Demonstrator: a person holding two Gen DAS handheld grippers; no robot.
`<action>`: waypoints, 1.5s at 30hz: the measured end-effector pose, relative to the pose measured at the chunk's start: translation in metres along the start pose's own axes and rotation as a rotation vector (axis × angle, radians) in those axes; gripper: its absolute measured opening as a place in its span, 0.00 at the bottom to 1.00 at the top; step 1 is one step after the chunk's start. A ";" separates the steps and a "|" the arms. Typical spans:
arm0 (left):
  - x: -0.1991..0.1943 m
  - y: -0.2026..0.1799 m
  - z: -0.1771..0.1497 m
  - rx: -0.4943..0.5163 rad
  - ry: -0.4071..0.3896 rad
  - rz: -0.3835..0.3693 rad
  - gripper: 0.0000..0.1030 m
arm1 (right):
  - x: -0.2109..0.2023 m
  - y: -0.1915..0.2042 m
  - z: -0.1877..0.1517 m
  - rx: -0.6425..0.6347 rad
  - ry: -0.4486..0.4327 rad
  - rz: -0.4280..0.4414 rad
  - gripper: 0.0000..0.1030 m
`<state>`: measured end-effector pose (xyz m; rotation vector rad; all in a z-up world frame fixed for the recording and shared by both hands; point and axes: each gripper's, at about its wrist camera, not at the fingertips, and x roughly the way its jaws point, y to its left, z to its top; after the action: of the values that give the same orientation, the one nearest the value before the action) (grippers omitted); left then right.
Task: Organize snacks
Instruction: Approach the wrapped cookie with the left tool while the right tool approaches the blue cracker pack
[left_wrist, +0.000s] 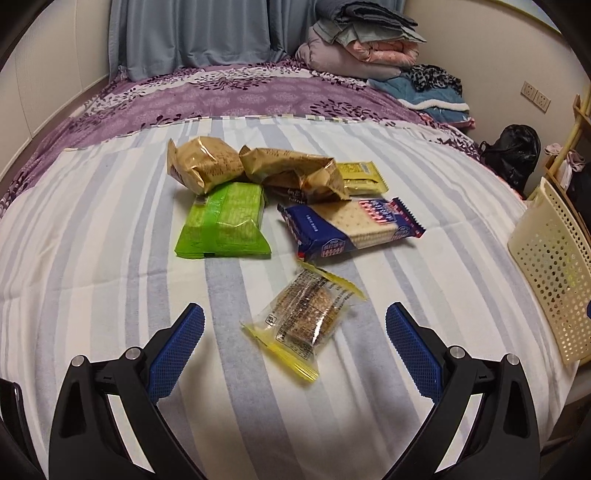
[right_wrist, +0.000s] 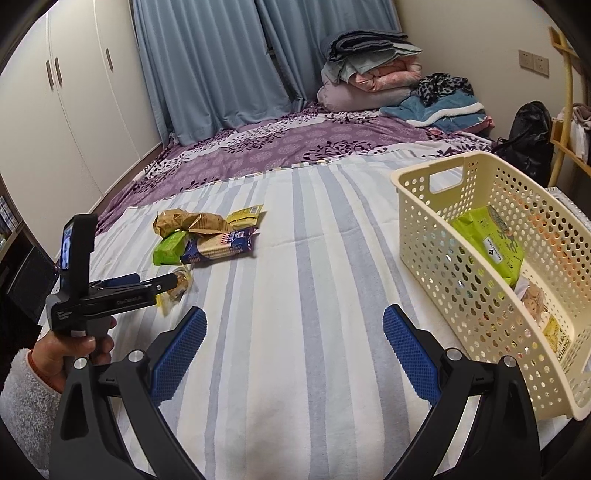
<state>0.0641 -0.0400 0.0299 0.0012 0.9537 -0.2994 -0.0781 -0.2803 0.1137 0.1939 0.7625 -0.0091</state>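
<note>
Low in the frame, the left hand-held gripper (left_wrist: 294, 325) stands spread around a clear snack packet (left_wrist: 304, 320); the right hand-held gripper (right_wrist: 294, 326) gapes empty beside the basket (right_wrist: 480, 295).

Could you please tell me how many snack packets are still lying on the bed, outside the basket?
6: two gold bags at the back, a yellow packet beside them, a green pack, a blue cracker pack, and a clear bar packet nearest. Others may be hidden underneath.

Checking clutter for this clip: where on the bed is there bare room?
Bare striped sheet lies between the snack pile and the basket, and in front of the right tongs. It is crowded at the pile and inside the basket's near end.
</note>
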 end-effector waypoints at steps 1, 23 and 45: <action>0.003 0.001 0.000 0.002 0.003 -0.003 0.97 | 0.002 0.001 0.000 -0.002 0.005 0.000 0.93; 0.015 0.013 -0.007 -0.008 0.005 -0.078 0.53 | 0.056 0.025 0.004 -0.043 0.100 0.007 0.93; -0.024 0.046 -0.025 -0.057 -0.055 -0.053 0.65 | 0.201 0.126 0.064 -0.175 0.230 0.119 0.95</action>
<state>0.0425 0.0137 0.0286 -0.0843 0.9087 -0.3193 0.1213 -0.1553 0.0420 0.0741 0.9747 0.1947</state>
